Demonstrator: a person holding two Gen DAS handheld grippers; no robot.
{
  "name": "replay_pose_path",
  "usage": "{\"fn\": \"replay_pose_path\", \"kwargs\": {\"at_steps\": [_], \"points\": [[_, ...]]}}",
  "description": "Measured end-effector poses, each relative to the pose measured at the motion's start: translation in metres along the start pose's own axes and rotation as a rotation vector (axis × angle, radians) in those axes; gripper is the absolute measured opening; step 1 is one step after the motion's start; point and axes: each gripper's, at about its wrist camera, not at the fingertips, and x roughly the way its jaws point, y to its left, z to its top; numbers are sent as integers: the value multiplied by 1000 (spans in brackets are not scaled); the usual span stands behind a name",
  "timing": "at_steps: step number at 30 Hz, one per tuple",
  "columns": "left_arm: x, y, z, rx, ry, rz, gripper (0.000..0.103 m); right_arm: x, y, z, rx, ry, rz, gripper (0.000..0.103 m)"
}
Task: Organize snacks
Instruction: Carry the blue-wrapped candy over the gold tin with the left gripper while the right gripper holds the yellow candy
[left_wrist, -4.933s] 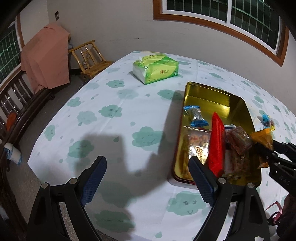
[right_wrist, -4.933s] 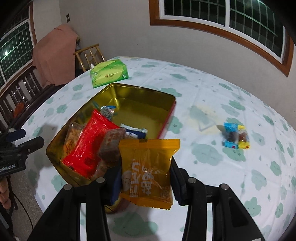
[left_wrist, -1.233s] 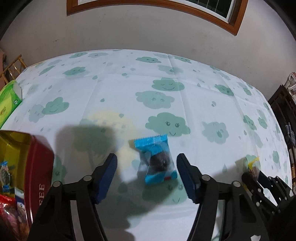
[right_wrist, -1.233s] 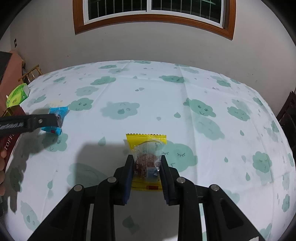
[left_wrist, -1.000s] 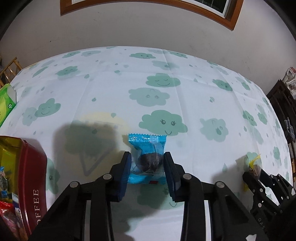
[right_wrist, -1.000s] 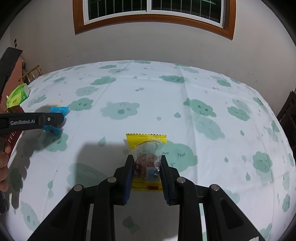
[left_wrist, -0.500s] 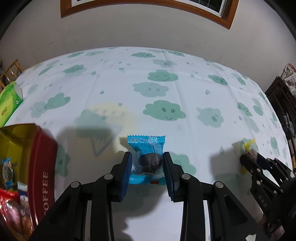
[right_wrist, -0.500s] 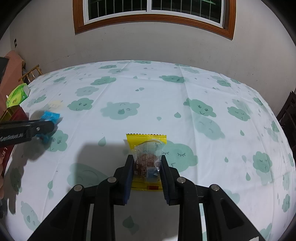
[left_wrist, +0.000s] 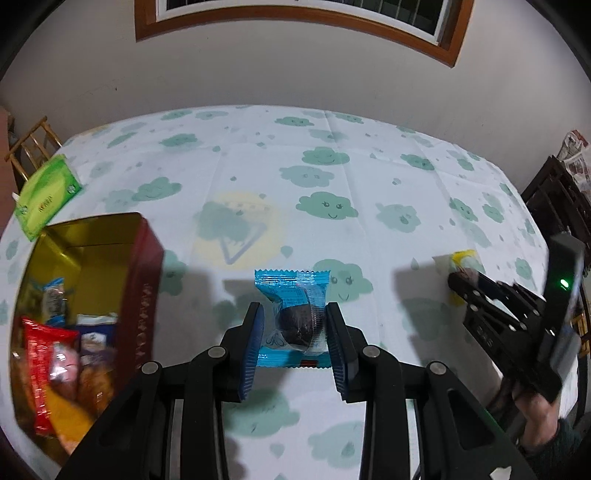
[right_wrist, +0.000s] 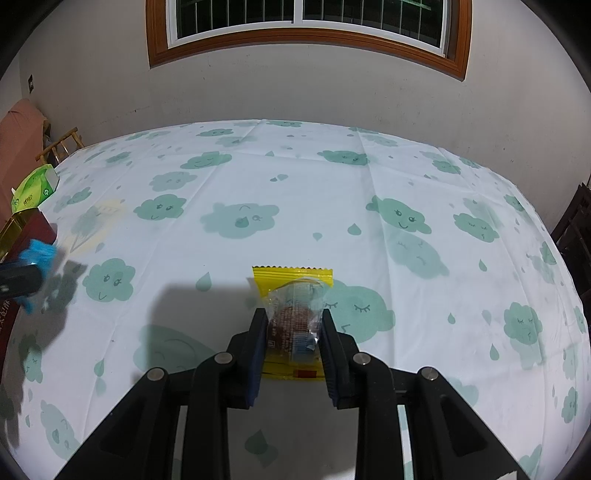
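My left gripper (left_wrist: 294, 314) is shut on a blue snack packet (left_wrist: 293, 295) with a dark round cake inside, held above the cloud-print tablecloth. The gold tin (left_wrist: 96, 236) with red outer walls stands at the left, holding several snack packets (left_wrist: 48, 354). My right gripper (right_wrist: 294, 319) is shut on a yellow snack packet (right_wrist: 293, 284) with a brown cake, low over the cloth. In the left wrist view the right gripper (left_wrist: 458, 286) shows at the far right with the yellow packet (left_wrist: 463, 258). In the right wrist view the blue packet (right_wrist: 37, 258) shows blurred at the far left.
A green tissue pack (left_wrist: 46, 201) lies beyond the tin near the table's far left edge; it also shows in the right wrist view (right_wrist: 33, 192). A wooden chair (left_wrist: 29, 142) stands past it. Dark wooden furniture (left_wrist: 557, 199) stands at the right. The wall is behind the table.
My left gripper closed on the blue packet, lifted it and has moved left toward the tin, which now shows more fully. The right gripper stays shut on the yellow packet, hardly moved.
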Motion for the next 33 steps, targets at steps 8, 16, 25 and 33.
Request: {"fn": "replay_pose_path", "kwargs": {"at_steps": [8,16,25,33], "points": [[-46,17,-11,24,-50,23,30,0,0,0,0,0,0,27],[-77,48,-15,-19,-80,40,30,0,0,0,1,0,1,27],[-98,91,-15,-70,-99,111,30,0,0,0,1,0,0,27],[-106,131,-16,-92,-88,191,30,0,0,0,2,1,0,27]]}}
